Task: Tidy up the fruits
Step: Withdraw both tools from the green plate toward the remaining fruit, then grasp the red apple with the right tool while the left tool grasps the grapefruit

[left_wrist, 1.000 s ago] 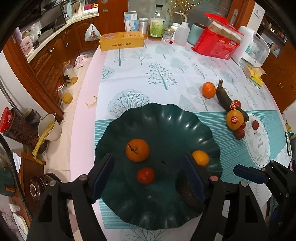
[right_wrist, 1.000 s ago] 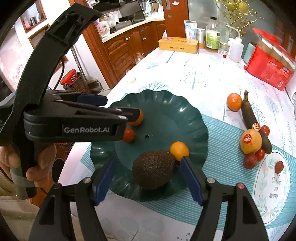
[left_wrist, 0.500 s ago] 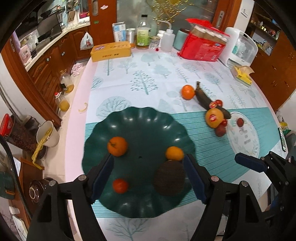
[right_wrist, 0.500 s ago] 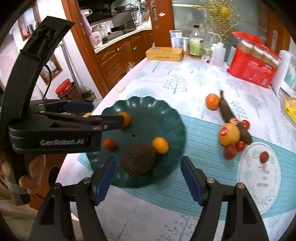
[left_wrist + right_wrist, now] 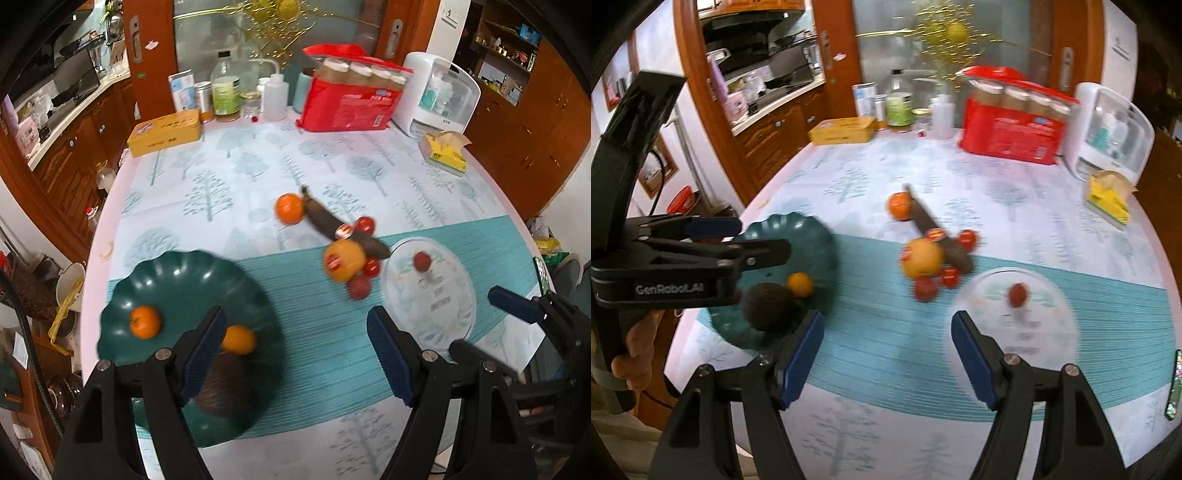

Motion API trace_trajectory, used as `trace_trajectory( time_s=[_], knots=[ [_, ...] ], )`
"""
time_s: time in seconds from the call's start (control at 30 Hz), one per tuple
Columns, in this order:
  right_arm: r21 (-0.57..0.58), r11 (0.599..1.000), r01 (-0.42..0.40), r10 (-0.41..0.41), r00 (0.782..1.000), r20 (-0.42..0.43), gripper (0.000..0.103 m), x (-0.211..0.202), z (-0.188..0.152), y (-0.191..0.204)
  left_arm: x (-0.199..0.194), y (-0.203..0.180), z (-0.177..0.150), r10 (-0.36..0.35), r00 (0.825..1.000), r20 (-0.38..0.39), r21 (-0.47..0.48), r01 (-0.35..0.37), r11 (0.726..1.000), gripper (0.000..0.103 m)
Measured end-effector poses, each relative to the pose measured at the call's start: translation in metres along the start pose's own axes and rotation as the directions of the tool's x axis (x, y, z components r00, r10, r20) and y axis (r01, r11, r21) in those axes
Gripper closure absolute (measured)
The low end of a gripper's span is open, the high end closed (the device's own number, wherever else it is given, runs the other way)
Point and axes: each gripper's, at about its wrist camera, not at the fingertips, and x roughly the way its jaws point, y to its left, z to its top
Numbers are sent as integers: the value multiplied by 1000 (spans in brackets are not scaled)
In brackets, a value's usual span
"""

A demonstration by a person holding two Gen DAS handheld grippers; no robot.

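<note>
A dark green scalloped plate (image 5: 177, 280) (image 5: 812, 236) holds two oranges (image 5: 145, 322) (image 5: 239, 339) and a dark avocado (image 5: 225, 387) (image 5: 768, 306). Loose fruit lies mid-table: an orange (image 5: 290, 208), a blackened banana (image 5: 343, 229), a stickered orange (image 5: 343, 260) (image 5: 921, 258) and small red fruits (image 5: 359, 287). One red fruit (image 5: 421, 261) (image 5: 1017, 294) sits on a clear plate (image 5: 443, 306). My left gripper (image 5: 295, 350) is open and empty above the near table. My right gripper (image 5: 886, 347) is open and empty too; the left gripper also shows at the left of the right wrist view (image 5: 738, 240).
At the table's far edge stand a yellow box (image 5: 166, 133), bottles (image 5: 225, 94), a red package of jars (image 5: 351, 99), a white appliance (image 5: 439, 96) and a yellow tissue pack (image 5: 445, 153). Wooden cabinets lie left and right.
Both grippers have pulled back and swung right, away from the green plate, so the loose fruit and clear plate now lie ahead. Both stay open and empty.
</note>
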Motion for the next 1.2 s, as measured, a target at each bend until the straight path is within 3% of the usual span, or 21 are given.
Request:
trace_trajectory(
  time_s=[0.27,0.6,0.73,0.9,1.1,1.2],
  knots=[
    [2,999,49,-49,998,26,31,1,14,-83,33,-50,22,32,999,-13,-16,-32,999,22],
    [37,999,3,0,996,-85,31,80,6,-163,120,-62,29,116,986,-120,-124,-130,984,22],
    [54,998,-35,41,992,-121,31,107,-1,-170,144,-56,30,133,981,-142,-175,-157,972,22],
    [29,999,-23,26,993,-111,31,127,-5,-165,162,-48,33,96,984,-151,-258,-133,957,22],
    [20,1000,-22,24,993,-112,32,148,-6,-161,177,-55,36,87,984,-157,-263,-126,957,23],
    [23,999,-23,26,991,-128,43,157,-7,-161,187,-56,36,87,982,-165,-267,-130,955,31]
  ],
)
